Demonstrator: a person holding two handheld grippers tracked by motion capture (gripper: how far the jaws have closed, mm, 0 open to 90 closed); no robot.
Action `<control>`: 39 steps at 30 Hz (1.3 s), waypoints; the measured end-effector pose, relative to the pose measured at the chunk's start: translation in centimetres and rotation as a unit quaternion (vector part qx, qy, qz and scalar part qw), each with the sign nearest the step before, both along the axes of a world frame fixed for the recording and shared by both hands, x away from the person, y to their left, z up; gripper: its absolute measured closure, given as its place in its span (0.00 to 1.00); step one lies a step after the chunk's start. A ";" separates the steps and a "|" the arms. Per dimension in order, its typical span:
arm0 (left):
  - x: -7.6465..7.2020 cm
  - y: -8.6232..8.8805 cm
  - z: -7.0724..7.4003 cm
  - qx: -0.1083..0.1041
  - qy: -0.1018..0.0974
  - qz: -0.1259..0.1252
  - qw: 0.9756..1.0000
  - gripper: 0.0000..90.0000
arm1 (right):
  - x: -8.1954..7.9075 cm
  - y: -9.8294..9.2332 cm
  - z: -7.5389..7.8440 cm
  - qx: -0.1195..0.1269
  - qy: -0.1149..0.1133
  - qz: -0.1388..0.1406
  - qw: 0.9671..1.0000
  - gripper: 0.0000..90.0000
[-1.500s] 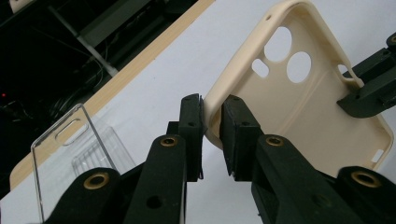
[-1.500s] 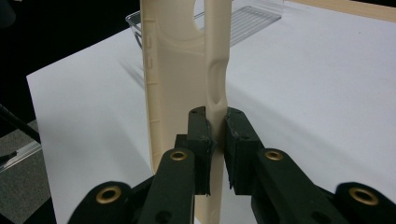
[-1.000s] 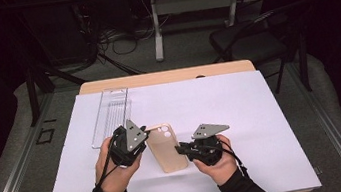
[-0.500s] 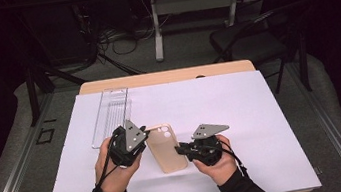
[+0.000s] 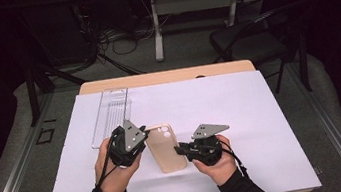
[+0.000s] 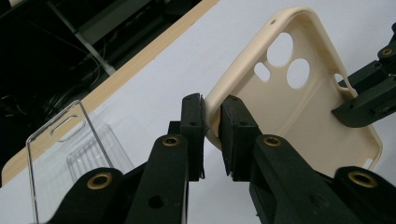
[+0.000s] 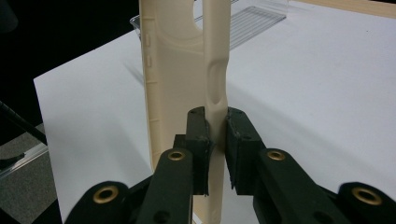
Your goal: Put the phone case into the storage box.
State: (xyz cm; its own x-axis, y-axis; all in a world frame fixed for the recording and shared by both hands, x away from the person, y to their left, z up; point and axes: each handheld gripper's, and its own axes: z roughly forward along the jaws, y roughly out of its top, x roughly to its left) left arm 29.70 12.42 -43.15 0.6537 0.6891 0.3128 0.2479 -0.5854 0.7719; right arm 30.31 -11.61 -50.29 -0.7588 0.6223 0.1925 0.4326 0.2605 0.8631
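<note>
A cream phone case (image 5: pixel 165 148) is held between both grippers over the white sheet (image 5: pixel 250 100). Its open inside with the camera cutouts (image 6: pixel 299 102) faces up. My left gripper (image 5: pixel 144 140) is shut on the case's left rim, the jaws pinching the edge near a corner (image 6: pixel 212 128). My right gripper (image 5: pixel 179 150) is shut on the opposite side wall (image 7: pixel 216 133), just below a button notch. In the right gripper view the case (image 7: pixel 180 79) stands edge-on. The right gripper's black jaw (image 6: pixel 369 93) shows at the case's far rim in the left gripper view.
A clear phone case (image 5: pixel 109 115) lies flat on the sheet at the back left, also seen as the clear case (image 6: pixel 70 149) and its ribbed edge (image 7: pixel 254 18). The wooden table edge (image 5: pixel 166 76) runs behind. A dark chair (image 5: pixel 251 39) and cables stand beyond the table.
</note>
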 end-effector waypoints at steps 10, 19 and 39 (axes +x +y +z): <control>0.2 0.4 0.0 -0.004 -0.006 0.006 1.000 0.90 | 0.0 -0.1 0.2 0.015 0.001 0.004 1.000 0.80; 0.6 1.0 -0.1 -0.011 -0.009 0.017 1.000 0.90 | -0.1 -0.4 0.6 0.035 -0.002 0.001 0.999 0.69; 0.8 1.5 -0.1 -0.019 -0.011 0.022 1.000 0.89 | 0.2 -1.4 1.1 0.031 -0.021 -0.012 0.999 0.66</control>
